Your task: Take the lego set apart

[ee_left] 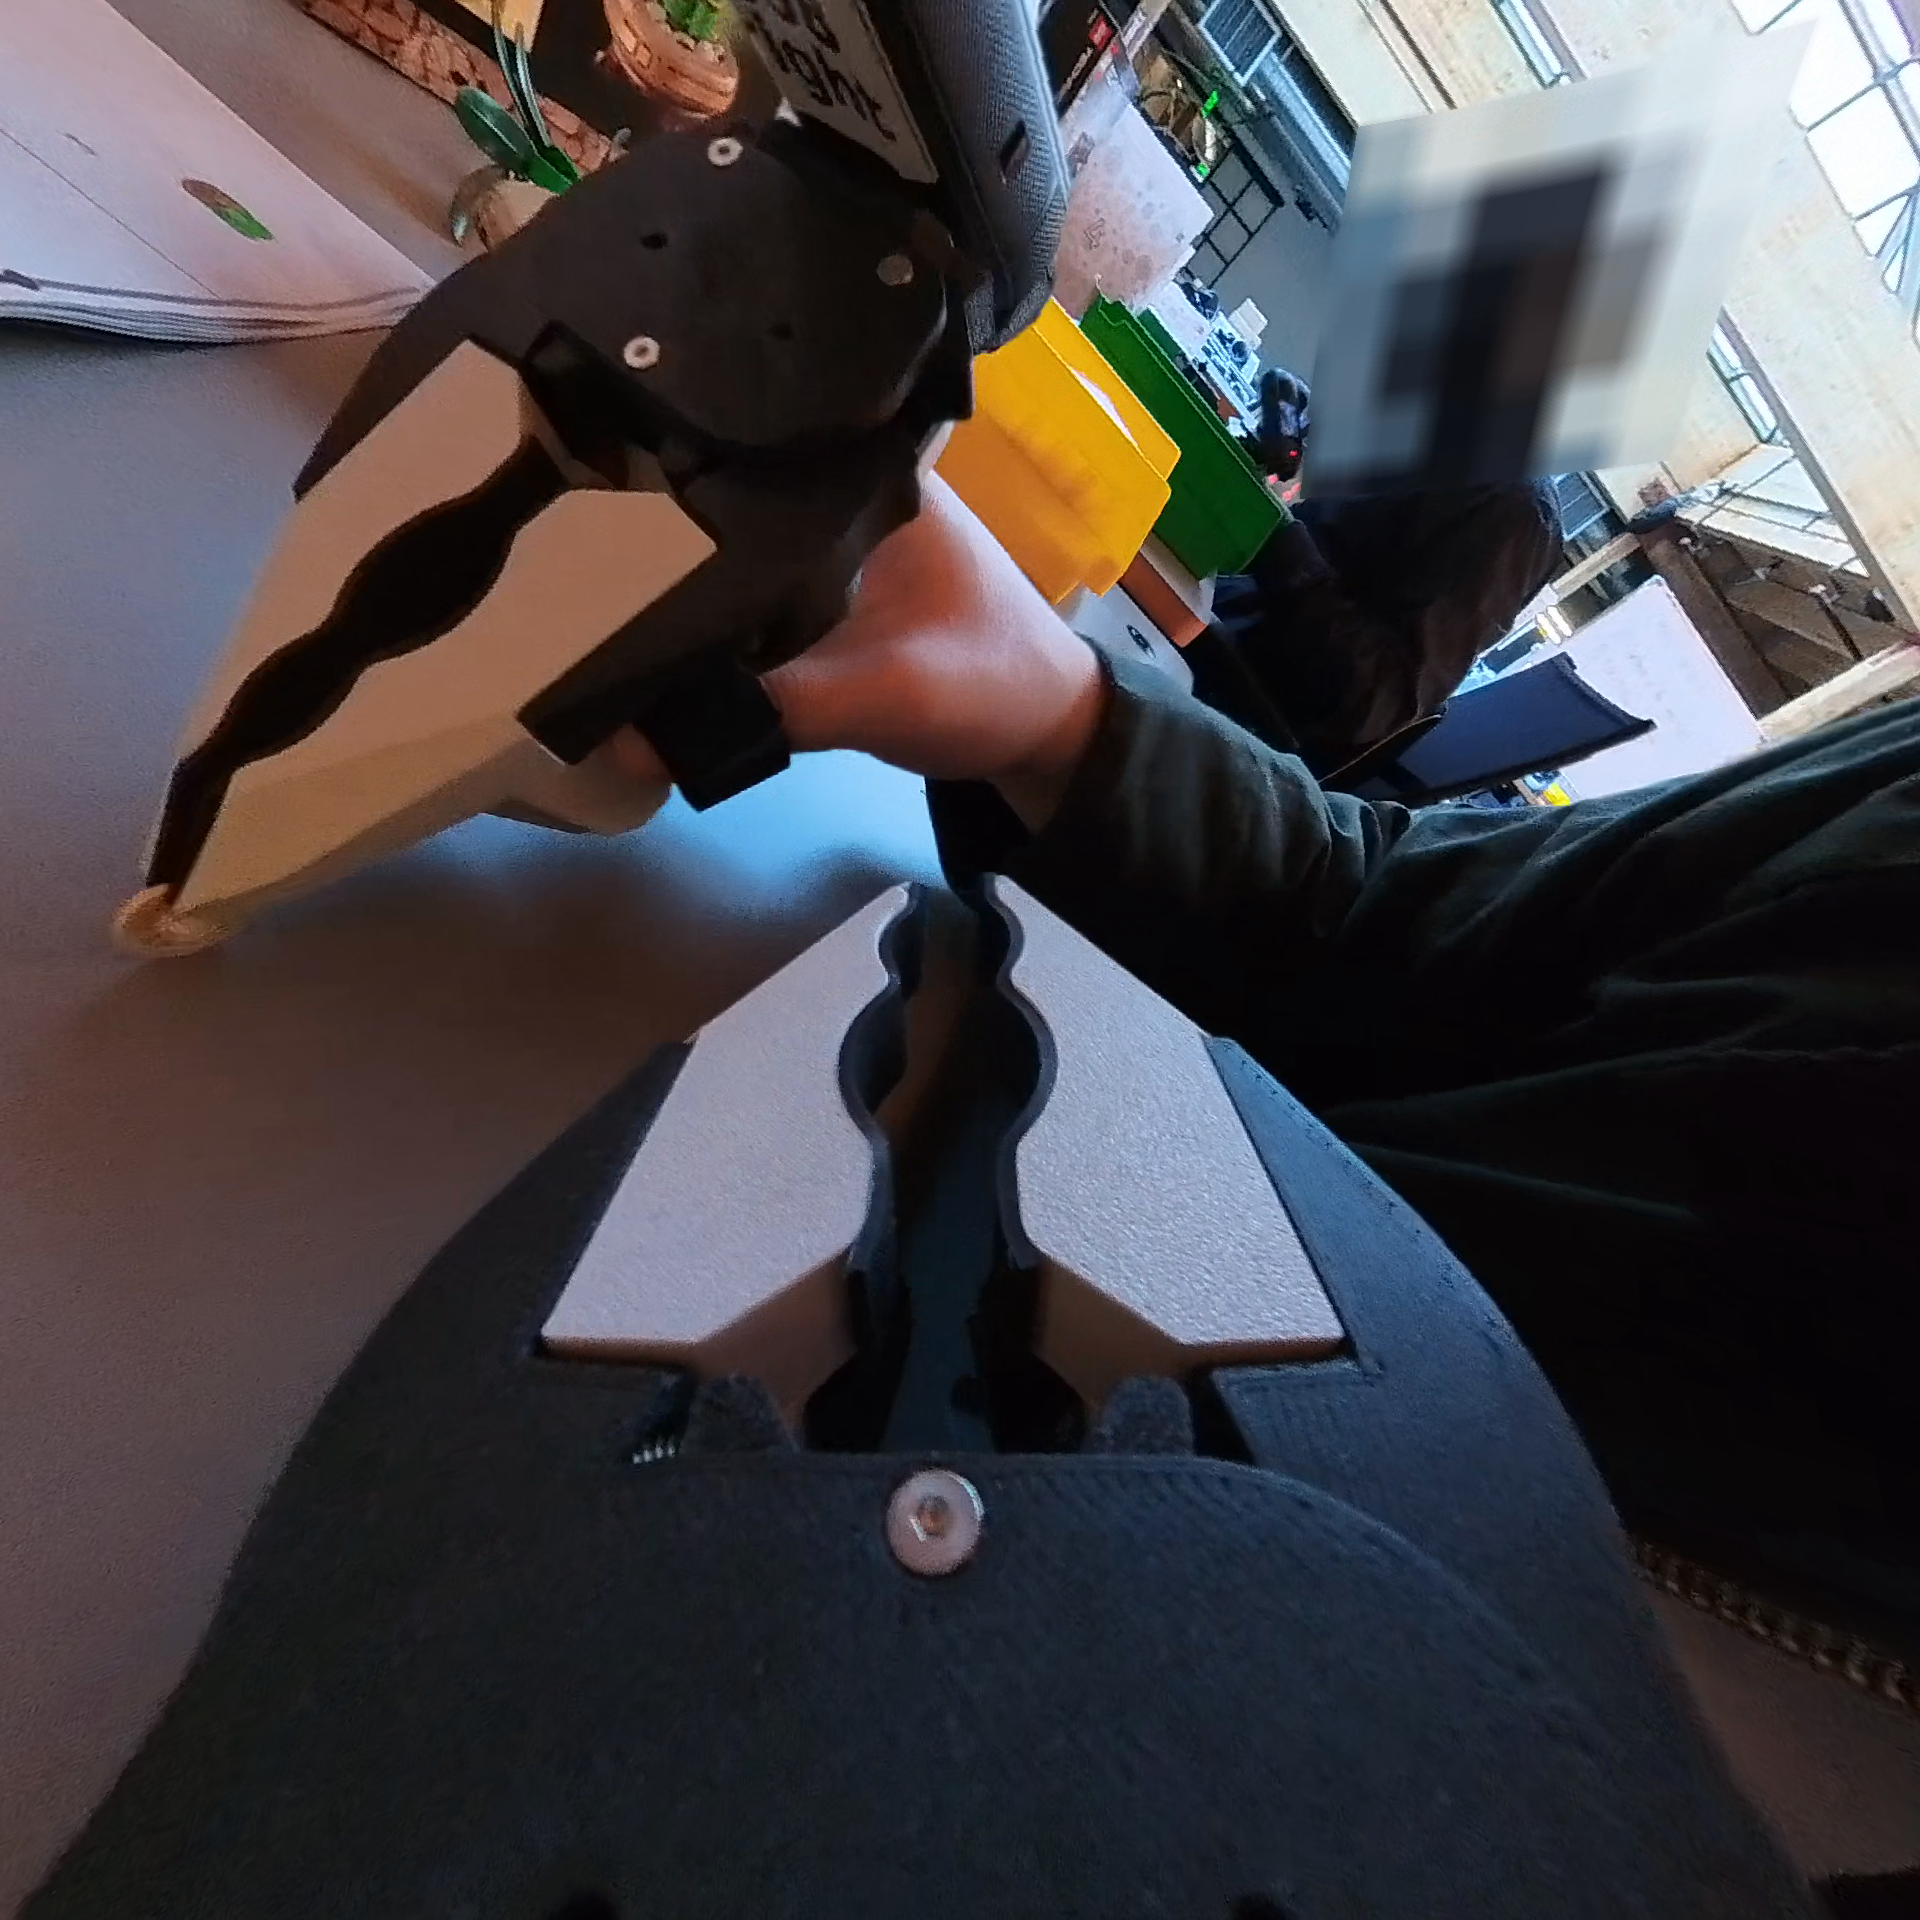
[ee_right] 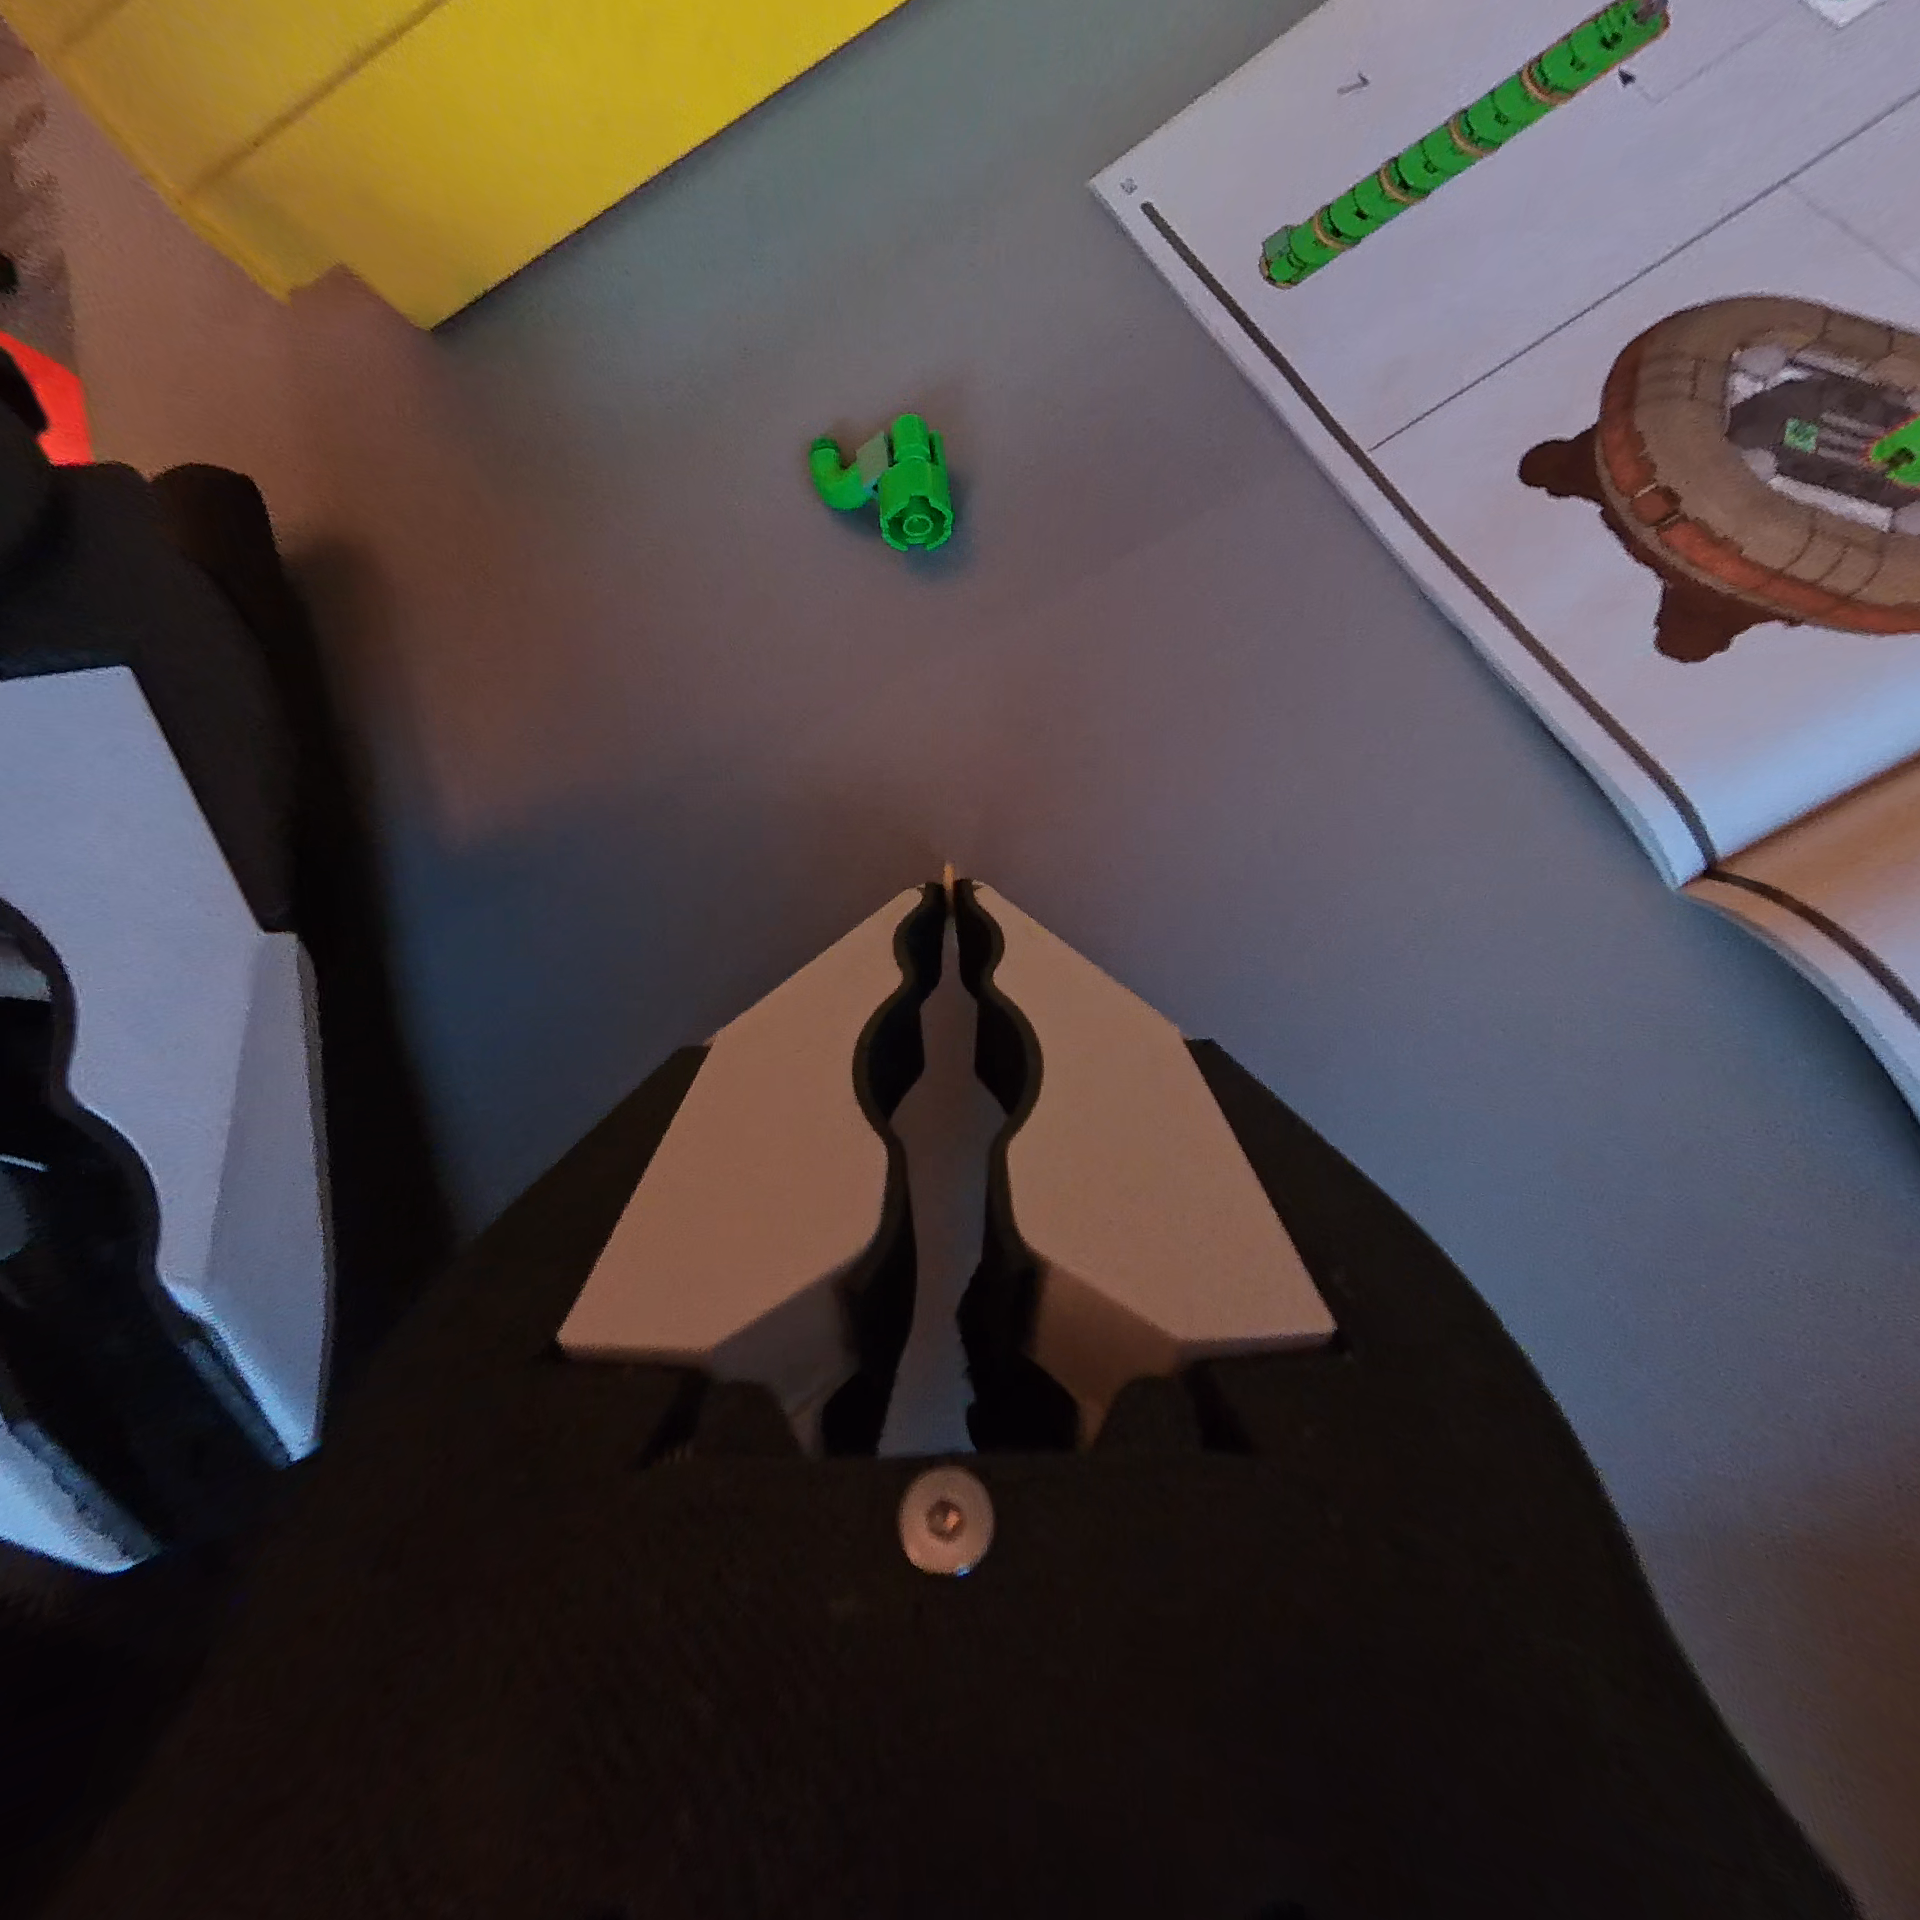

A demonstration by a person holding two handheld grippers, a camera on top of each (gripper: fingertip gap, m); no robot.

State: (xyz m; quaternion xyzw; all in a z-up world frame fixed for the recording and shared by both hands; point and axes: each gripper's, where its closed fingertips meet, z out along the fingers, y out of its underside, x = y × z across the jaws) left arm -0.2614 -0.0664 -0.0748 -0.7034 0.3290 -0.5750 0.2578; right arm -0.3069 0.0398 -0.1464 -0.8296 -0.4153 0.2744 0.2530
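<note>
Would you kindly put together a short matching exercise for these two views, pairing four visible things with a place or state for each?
Column one:
1. green lego piece
2. instruction booklet
3. right gripper
4. yellow bin

Column two:
A. lying open at the right edge of the right wrist view
B. lying loose on the grey table, ahead of the fingertips
C. at the top left of the right wrist view
D. shut on a thin tan round piece

Pairs: 1-B, 2-A, 3-D, 4-C
</note>
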